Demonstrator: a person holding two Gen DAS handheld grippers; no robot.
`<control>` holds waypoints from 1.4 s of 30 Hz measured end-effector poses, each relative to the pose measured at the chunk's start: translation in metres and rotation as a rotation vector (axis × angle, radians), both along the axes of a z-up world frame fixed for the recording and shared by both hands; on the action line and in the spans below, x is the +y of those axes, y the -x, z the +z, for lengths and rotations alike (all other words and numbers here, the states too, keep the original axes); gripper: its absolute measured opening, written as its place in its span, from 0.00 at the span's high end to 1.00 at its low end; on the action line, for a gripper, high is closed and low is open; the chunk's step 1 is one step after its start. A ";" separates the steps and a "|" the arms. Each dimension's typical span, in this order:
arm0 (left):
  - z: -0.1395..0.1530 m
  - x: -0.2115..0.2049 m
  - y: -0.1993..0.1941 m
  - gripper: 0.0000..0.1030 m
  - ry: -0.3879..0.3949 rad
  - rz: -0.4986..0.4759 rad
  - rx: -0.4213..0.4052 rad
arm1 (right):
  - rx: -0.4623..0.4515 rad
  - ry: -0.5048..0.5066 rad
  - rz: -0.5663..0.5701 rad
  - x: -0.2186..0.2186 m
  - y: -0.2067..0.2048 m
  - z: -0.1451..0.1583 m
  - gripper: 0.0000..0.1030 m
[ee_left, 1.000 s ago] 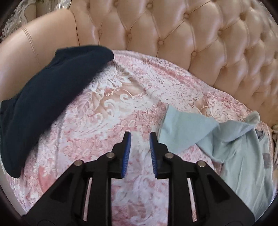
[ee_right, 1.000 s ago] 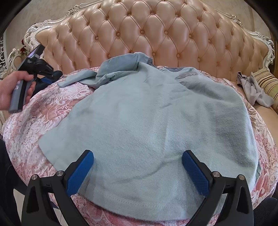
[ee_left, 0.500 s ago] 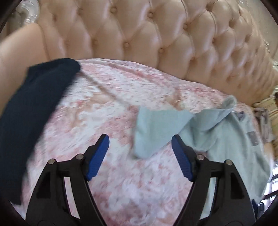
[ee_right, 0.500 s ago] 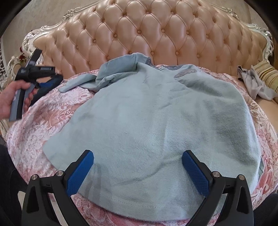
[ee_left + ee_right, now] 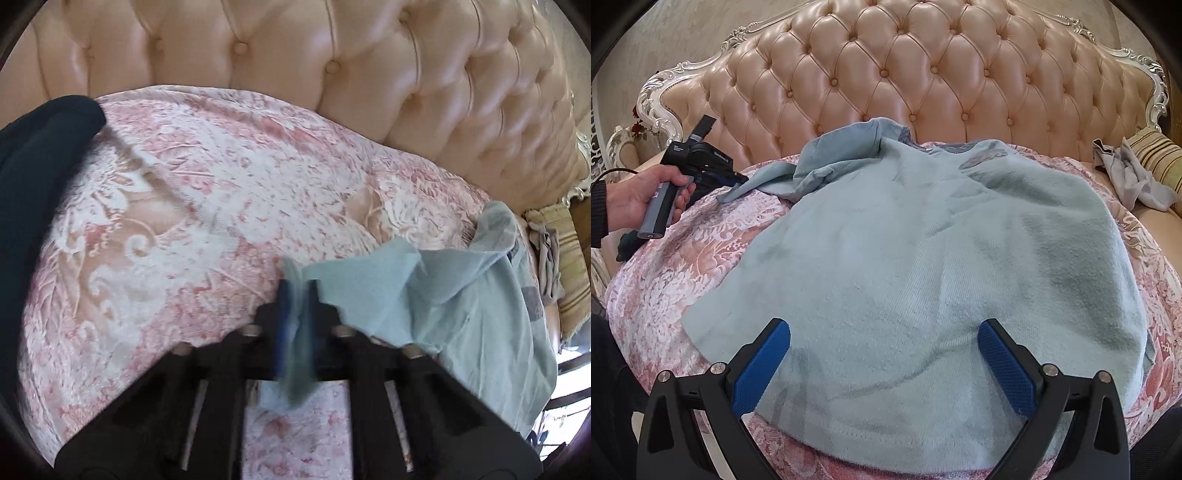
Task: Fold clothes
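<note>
My left gripper [image 5: 297,291] pinches the sleeve [image 5: 369,291] of the shirt [image 5: 923,266] | shirt spread flat before the headboard [image 5: 923,74] | my right gripper [image 5: 884,354] spread wide over its hem

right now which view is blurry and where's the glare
Left wrist view: motion blur smears the left hand-held gripper, the light blue shirt sleeve it pinches and the bedspread. Right wrist view: sharp; glare streaks the tufted headboard; fisheye bends both.
</note>
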State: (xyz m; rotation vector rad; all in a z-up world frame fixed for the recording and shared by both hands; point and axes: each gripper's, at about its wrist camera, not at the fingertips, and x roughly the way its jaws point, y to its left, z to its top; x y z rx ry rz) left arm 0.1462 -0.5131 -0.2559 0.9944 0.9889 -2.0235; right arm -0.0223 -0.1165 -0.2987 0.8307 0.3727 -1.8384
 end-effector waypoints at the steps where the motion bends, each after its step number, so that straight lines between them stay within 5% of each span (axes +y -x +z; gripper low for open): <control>1: 0.004 -0.001 0.000 0.96 0.004 0.003 0.004 | -0.006 0.002 0.002 0.000 0.001 0.000 0.00; 10: 0.054 -0.043 -0.027 0.96 0.122 0.151 0.021 | -0.026 0.096 -0.045 0.015 0.009 0.030 0.00; 14: 0.045 -0.059 -0.032 0.96 0.119 0.200 -0.050 | 0.003 0.174 -0.080 0.017 0.017 0.062 0.00; 18: 0.028 -0.063 -0.042 0.95 0.096 0.263 -0.110 | 0.053 0.104 -0.235 0.008 0.059 0.073 0.01; 20: 0.025 -0.054 -0.053 0.95 0.117 0.301 -0.110 | 0.002 0.087 -0.281 0.007 0.088 0.072 0.01; 25: 0.040 0.008 -0.100 0.95 0.153 0.341 0.042 | -0.161 0.044 -0.352 -0.001 0.171 0.067 0.02; 26: 0.043 0.025 -0.110 0.95 0.150 0.348 0.072 | -0.198 0.015 -0.355 -0.004 0.184 0.063 0.13; 27: 0.046 0.043 -0.121 0.94 0.147 0.355 0.103 | -0.273 -0.035 -0.329 -0.013 0.195 0.054 0.43; 29: 0.049 0.078 -0.139 0.93 0.136 0.352 0.152 | -0.423 -0.092 -0.278 -0.023 0.211 0.033 0.79; 34: 0.055 0.145 -0.149 0.88 0.149 0.289 0.180 | -0.378 -0.061 -0.247 -0.025 0.209 0.049 0.91; 38: 0.057 0.157 -0.120 0.87 0.180 0.168 0.156 | -0.112 -0.053 -0.238 -0.035 0.177 0.082 0.91; 42: 0.059 0.169 -0.091 0.86 0.210 0.047 0.132 | 0.033 -0.098 -0.285 -0.034 0.150 0.087 0.91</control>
